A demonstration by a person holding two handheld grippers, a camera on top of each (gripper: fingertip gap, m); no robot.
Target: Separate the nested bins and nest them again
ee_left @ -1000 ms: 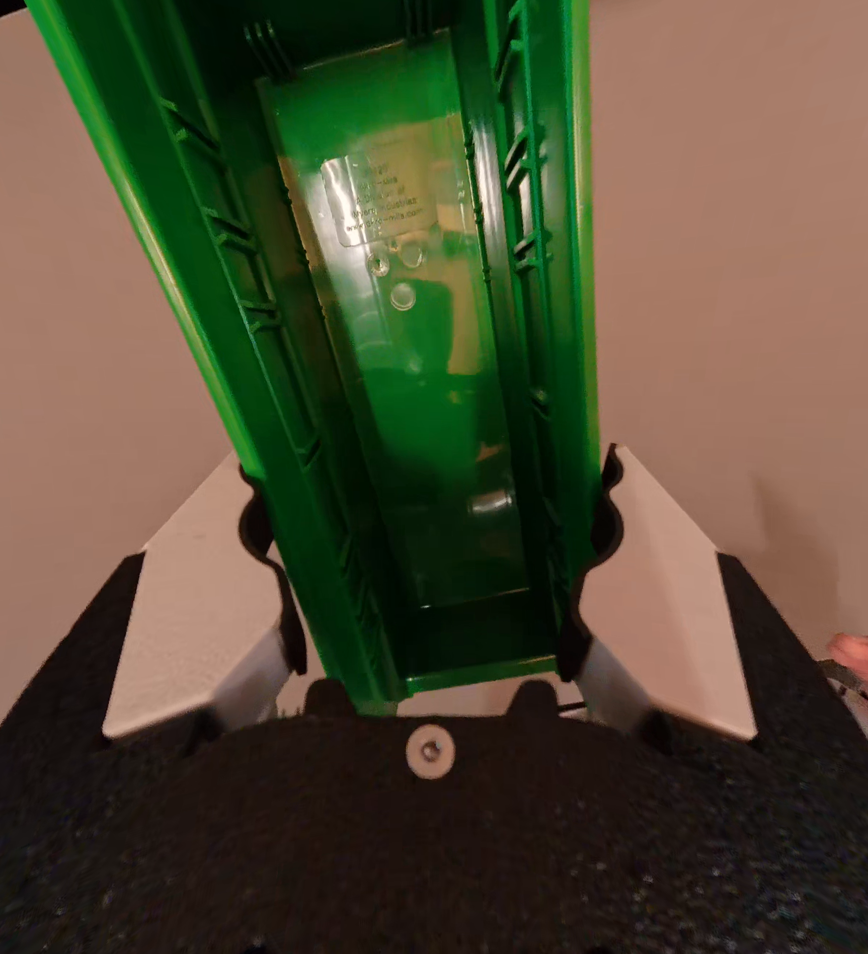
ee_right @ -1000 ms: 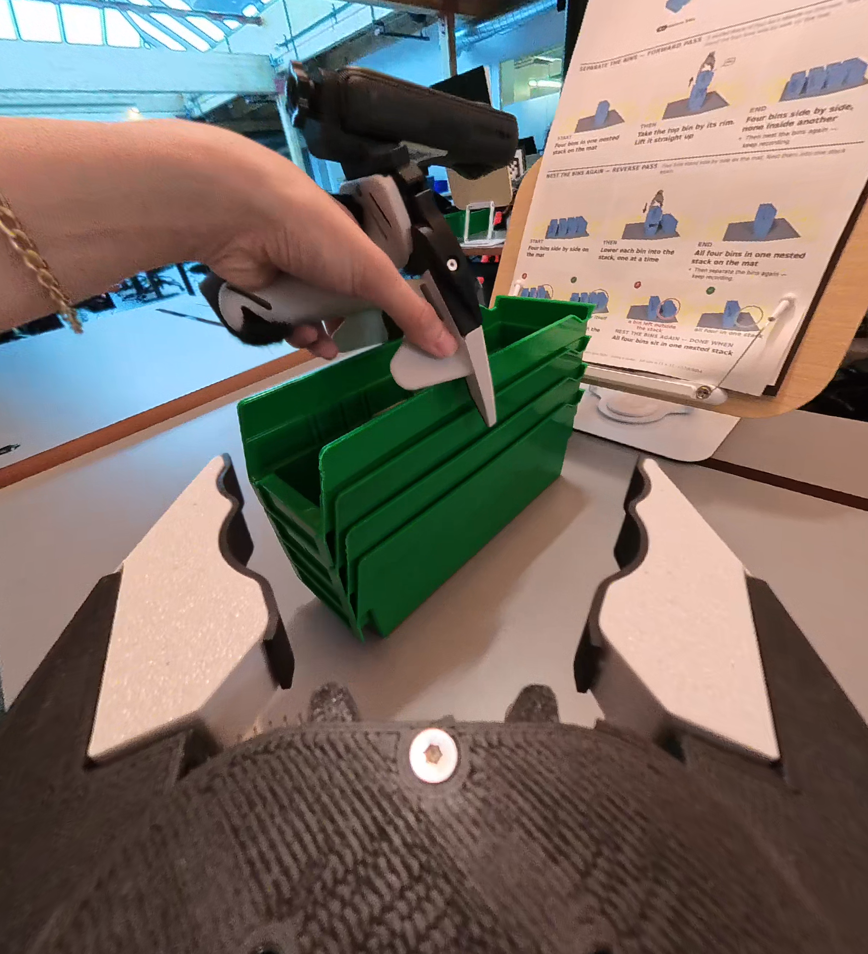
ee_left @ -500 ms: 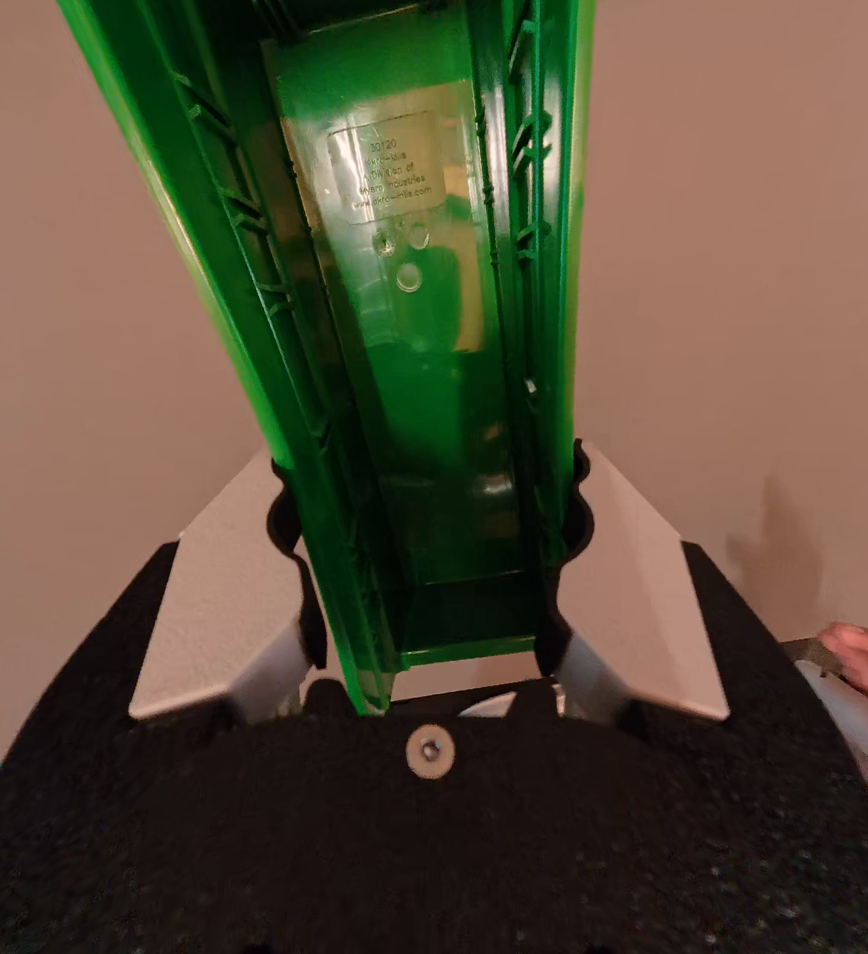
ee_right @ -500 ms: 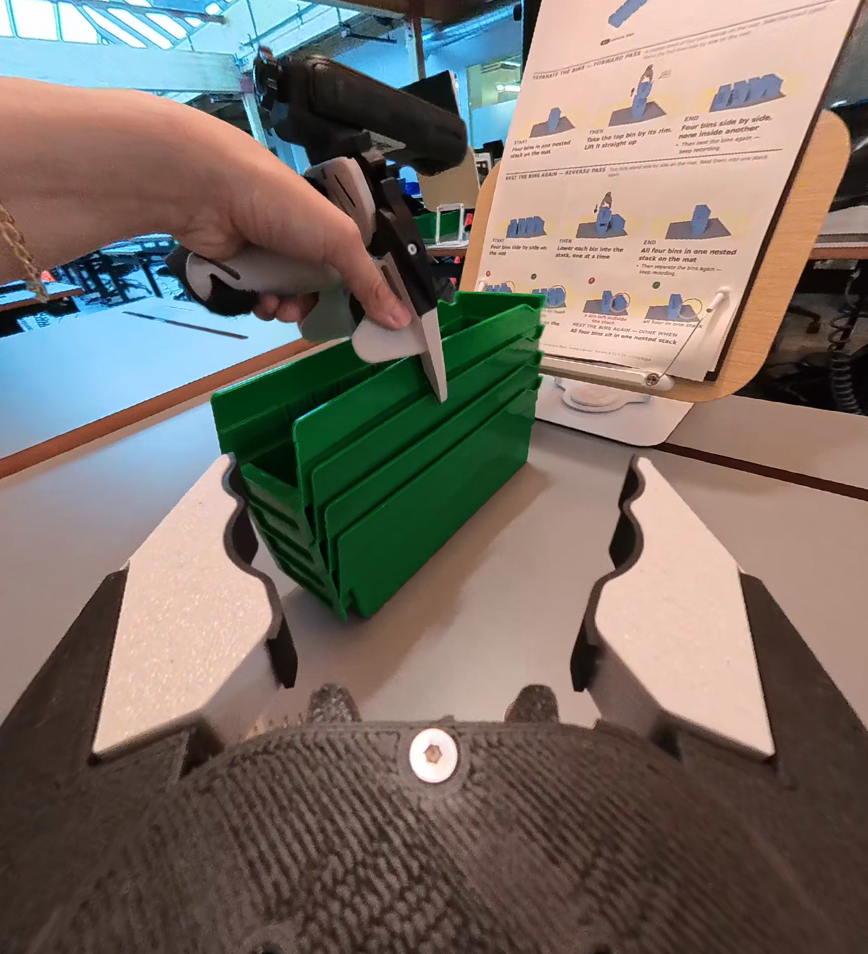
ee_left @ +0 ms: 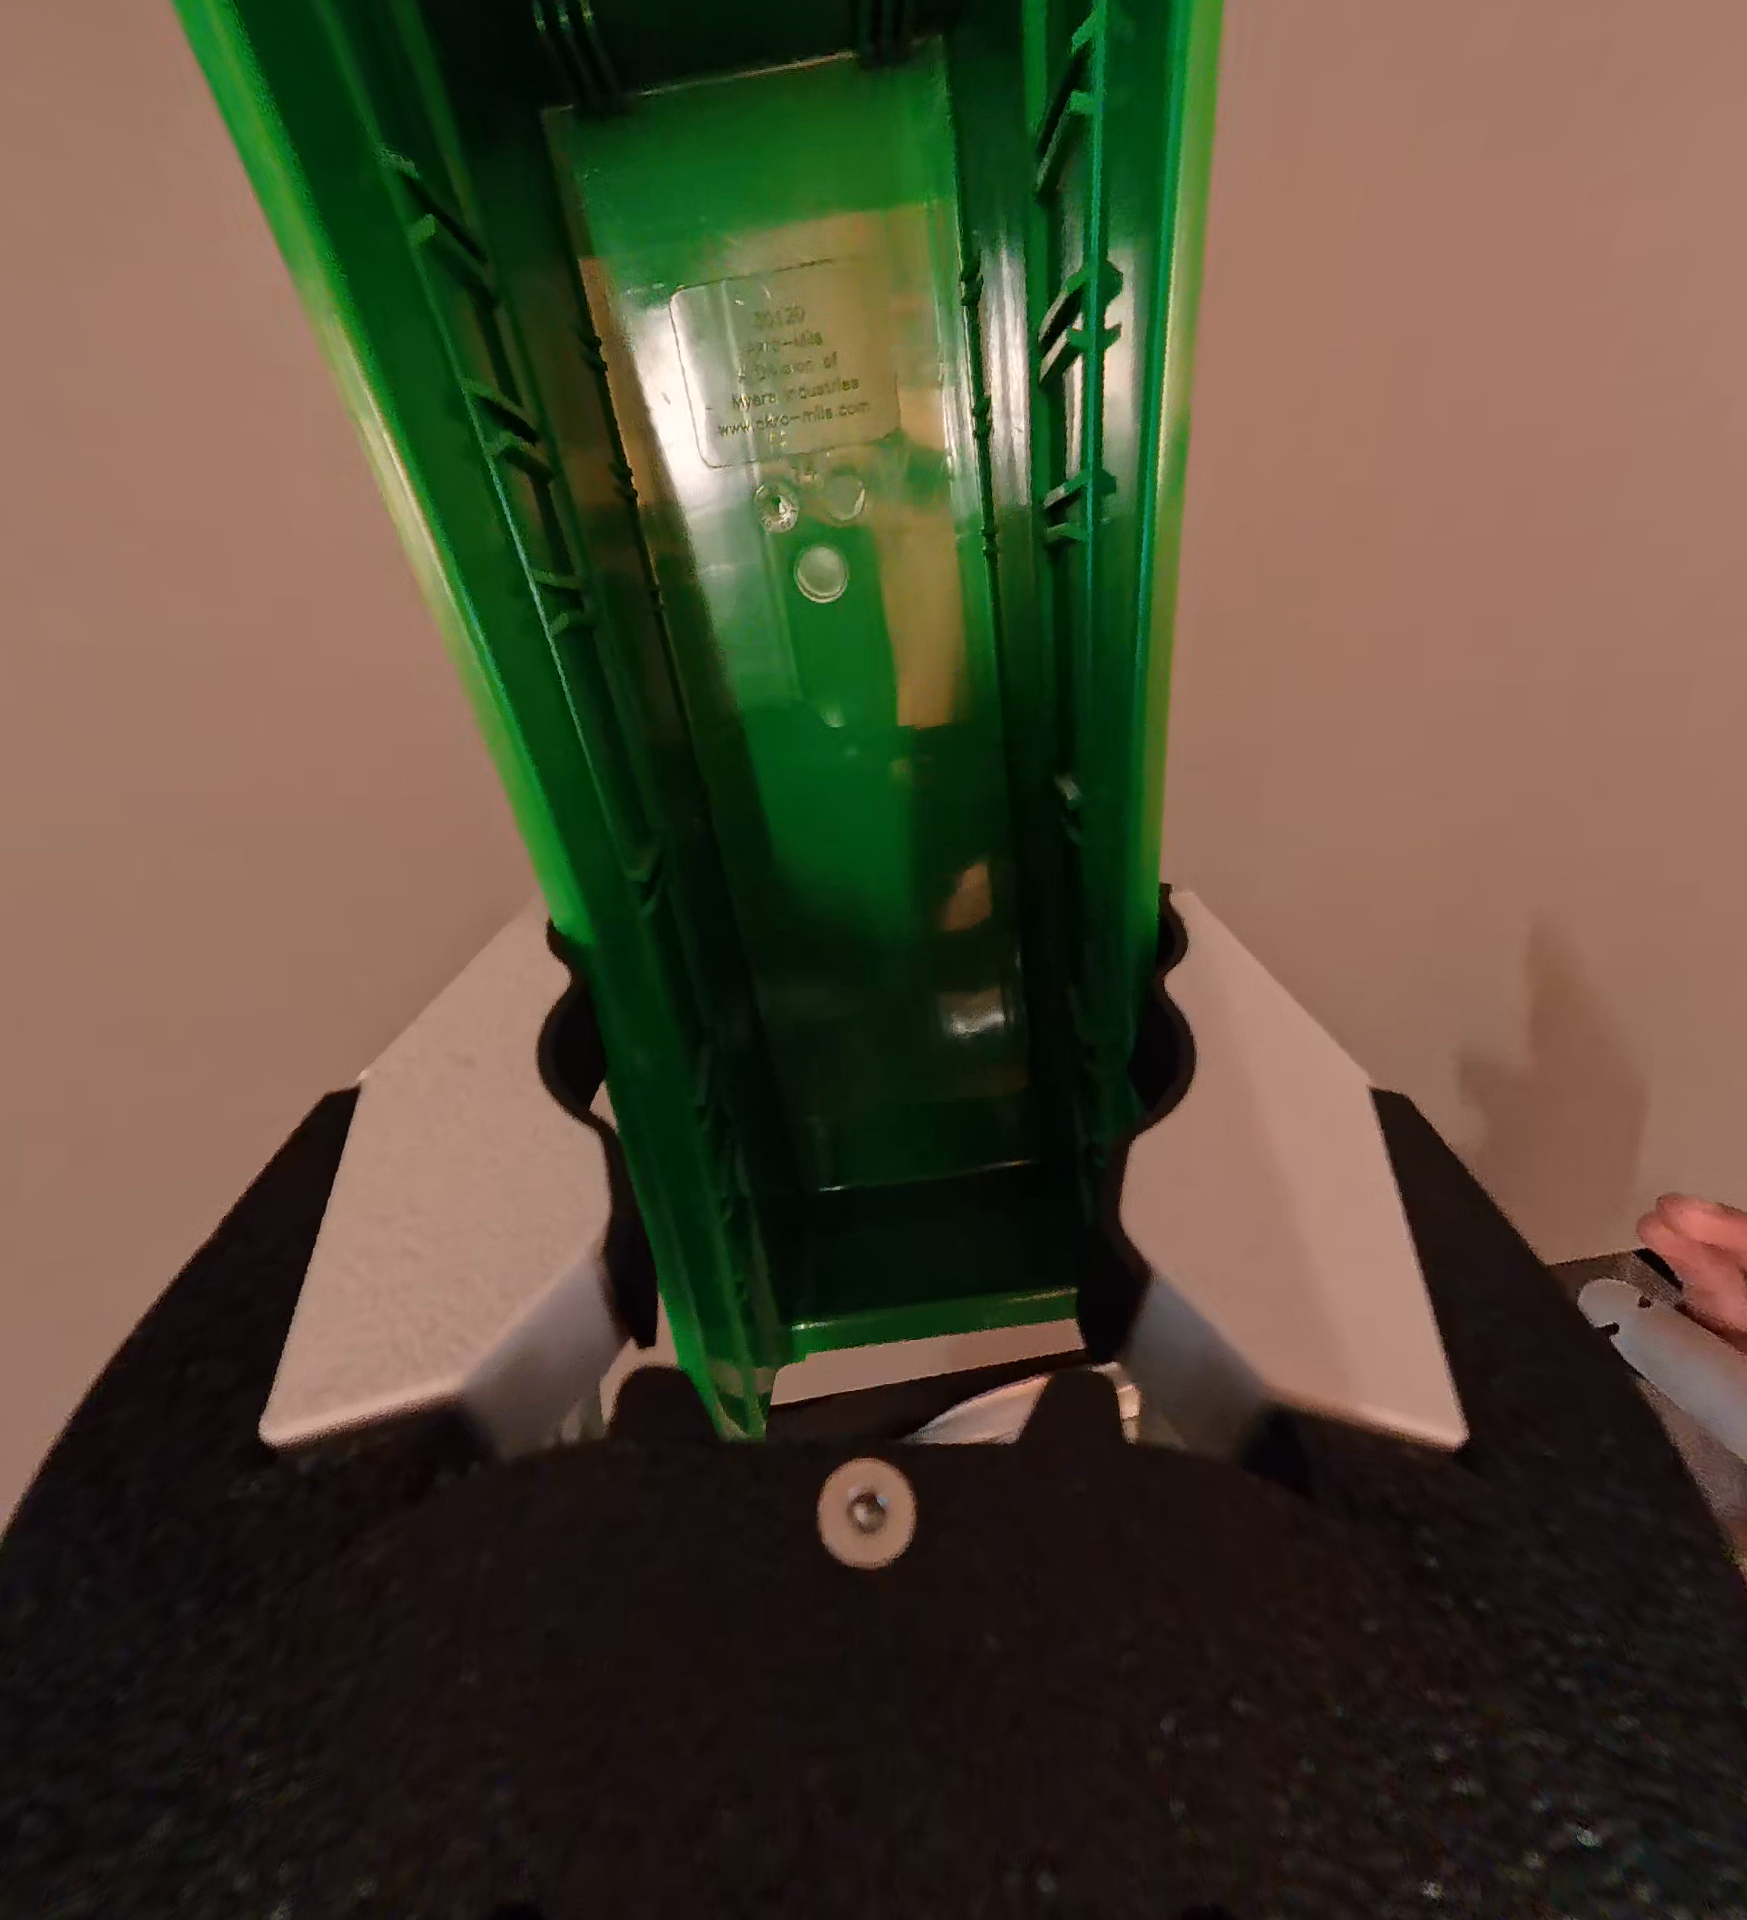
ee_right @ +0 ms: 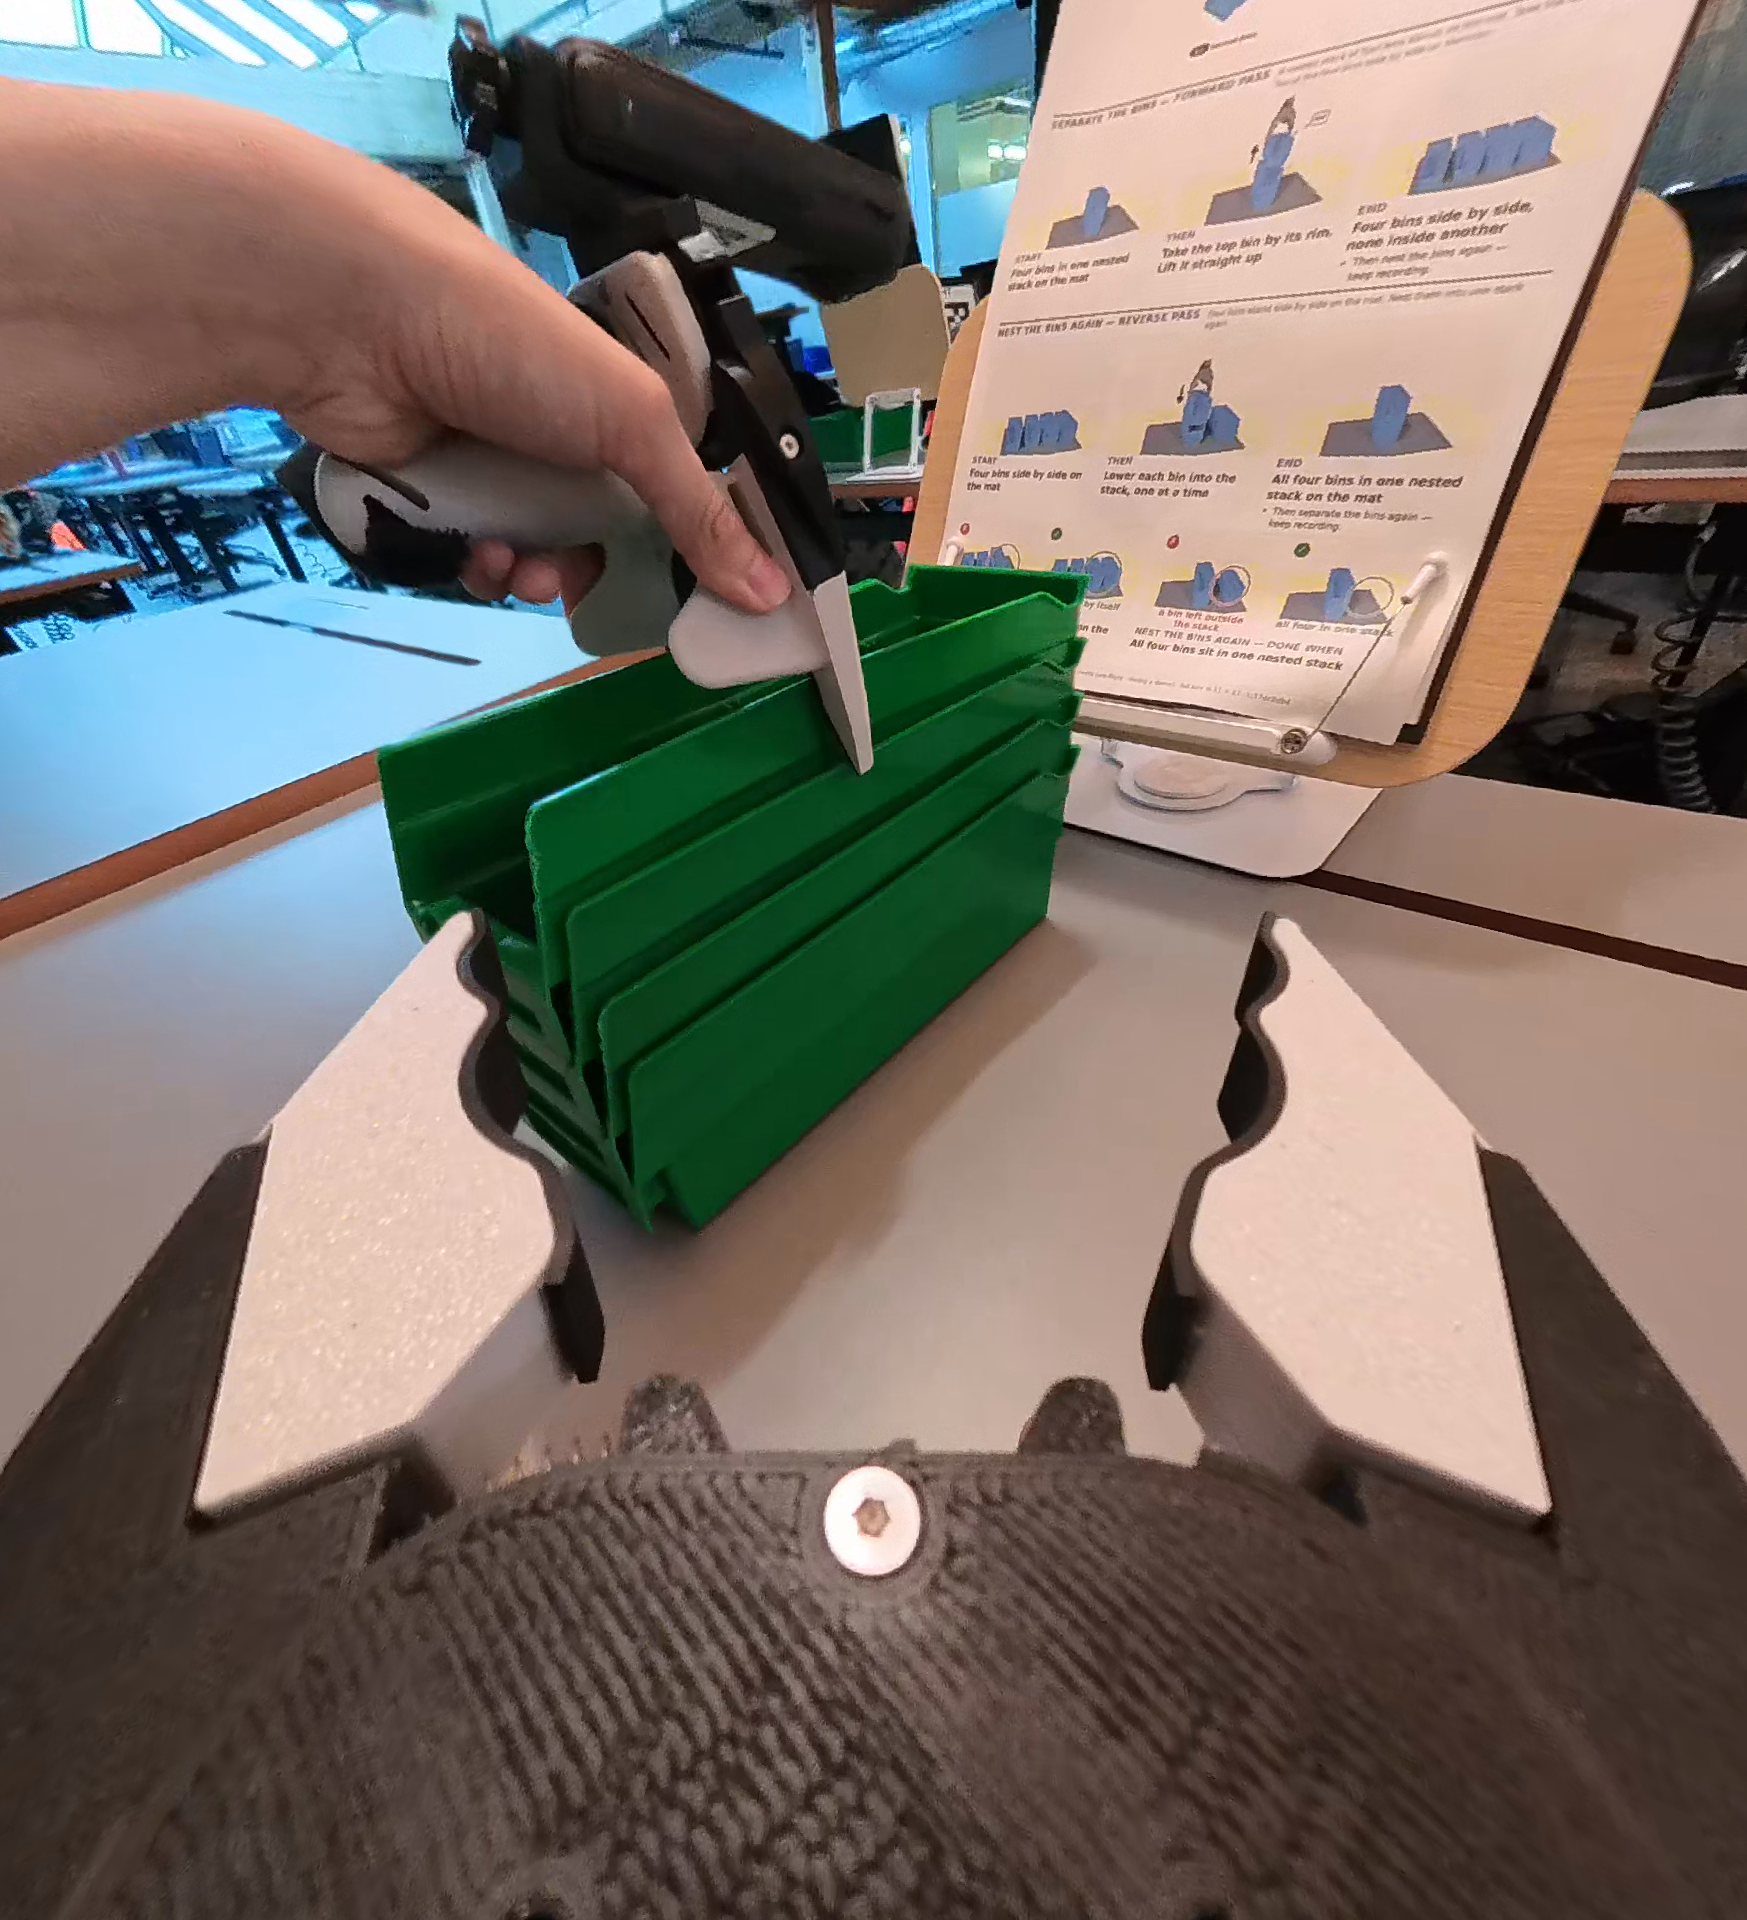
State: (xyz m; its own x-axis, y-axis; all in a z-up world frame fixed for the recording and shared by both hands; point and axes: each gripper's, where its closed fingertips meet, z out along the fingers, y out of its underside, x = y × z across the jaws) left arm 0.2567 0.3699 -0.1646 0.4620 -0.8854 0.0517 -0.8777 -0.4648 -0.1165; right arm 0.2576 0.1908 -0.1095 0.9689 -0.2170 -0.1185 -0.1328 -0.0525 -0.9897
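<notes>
The nested stack of green bins [ee_right: 744, 894] stands on the grey counter [ee_right: 1471, 1091], near its far edge, just in front of the instruction sheet on its wooden stand [ee_right: 1264, 364]. The bins sit one inside another, their rims stepped in four levels.

The left gripper [ee_left: 864, 1049] points down into the stack. Its fingers [ee_left: 1144, 1039] bear on the outer faces of the top bin's [ee_left: 827, 623] two long walls. In the pictures from a second ago these fingers stood slightly clear of the walls; they have since closed until both pads touch. The grip on the top bin therefore appears complete. In the right wrist view the same gripper shows from the side, held in a person's hand [ee_right: 412, 395], with one white finger lying along the near wall.

The right gripper [ee_right: 869, 1143] is spread wide and holds nothing. It hovers low over the counter, and its left finger [ee_right: 381, 1195] has come up just beside the near end of the stack.

Judgement: separation is only beginning. The next move is a straight upward lift. The lower bins may rise with the top bin, so the right gripper is well placed to steady them.
</notes>
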